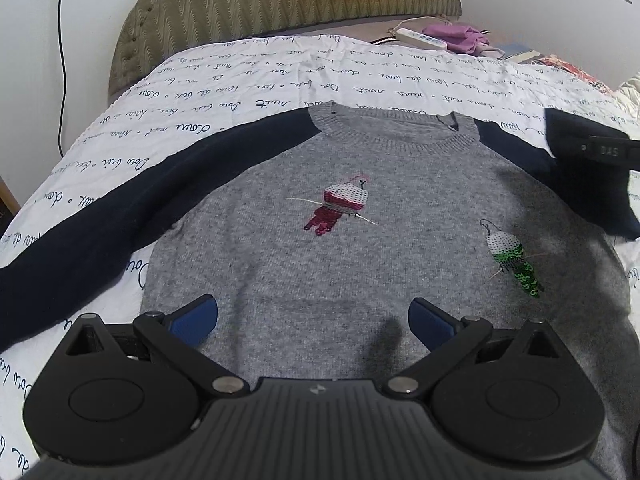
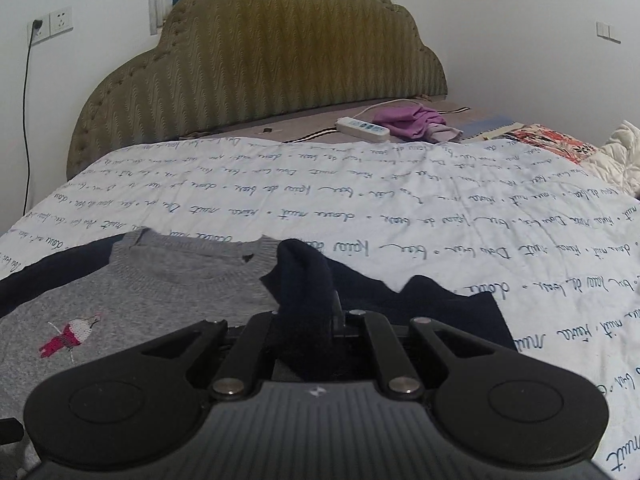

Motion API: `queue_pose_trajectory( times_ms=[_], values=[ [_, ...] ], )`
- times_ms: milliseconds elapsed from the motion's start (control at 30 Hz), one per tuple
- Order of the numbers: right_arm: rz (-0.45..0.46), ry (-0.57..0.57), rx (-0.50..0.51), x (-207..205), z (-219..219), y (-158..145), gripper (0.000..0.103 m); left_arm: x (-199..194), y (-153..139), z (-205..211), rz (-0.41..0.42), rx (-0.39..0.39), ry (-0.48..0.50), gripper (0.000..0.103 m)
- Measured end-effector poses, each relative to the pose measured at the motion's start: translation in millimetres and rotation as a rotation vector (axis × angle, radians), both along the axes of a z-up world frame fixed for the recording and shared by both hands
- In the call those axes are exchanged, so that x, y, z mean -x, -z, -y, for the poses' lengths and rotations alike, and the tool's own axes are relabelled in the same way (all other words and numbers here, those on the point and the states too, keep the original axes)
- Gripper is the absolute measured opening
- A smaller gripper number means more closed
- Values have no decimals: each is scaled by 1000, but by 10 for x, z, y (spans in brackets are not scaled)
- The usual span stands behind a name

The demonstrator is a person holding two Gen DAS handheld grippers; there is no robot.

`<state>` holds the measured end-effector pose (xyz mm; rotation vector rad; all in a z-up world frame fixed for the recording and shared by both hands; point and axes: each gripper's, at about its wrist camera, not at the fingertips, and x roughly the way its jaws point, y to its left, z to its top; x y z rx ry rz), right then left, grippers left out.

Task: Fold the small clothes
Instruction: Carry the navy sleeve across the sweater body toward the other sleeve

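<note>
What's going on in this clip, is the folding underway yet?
Just starting. A grey sweater with navy sleeves lies face up on a script-printed bedspread. The right gripper is shut on the end of one navy sleeve, lifted off the bed beside the collar. The left gripper hangs open over the hem, holding nothing. The other sleeve lies spread out flat.

Left claw (image 1: pixel 313 320) agape, right claw (image 2: pixel 306 300) clamped.

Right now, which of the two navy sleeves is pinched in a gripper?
The sleeve on the sweater's right in the left wrist view: the right gripper is shut on it, bunching it upward. The other sleeve lies flat on the bedspread.
</note>
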<state>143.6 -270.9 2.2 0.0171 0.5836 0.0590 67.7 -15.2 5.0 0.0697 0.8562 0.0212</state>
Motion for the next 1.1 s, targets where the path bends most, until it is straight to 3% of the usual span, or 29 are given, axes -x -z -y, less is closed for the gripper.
queue_pose_trajectory(
  times_ms=[433, 700, 867, 1100],
  values=[
    [-12, -87, 49, -170, -750, 60, 7, 37, -36, -155, 11, 5, -4, 103],
    [-32, -112, 71, -263, -1020, 130, 7, 67, -105, -296, 38, 50, -17, 103],
    [-38, -126, 69, -317, -1153, 129, 7, 66, -103, -327, 39, 27, -48, 103],
    [-41, -154, 77, -485, -1416, 128, 7, 86, -118, -439, 27, 56, -65, 103]
  ],
)
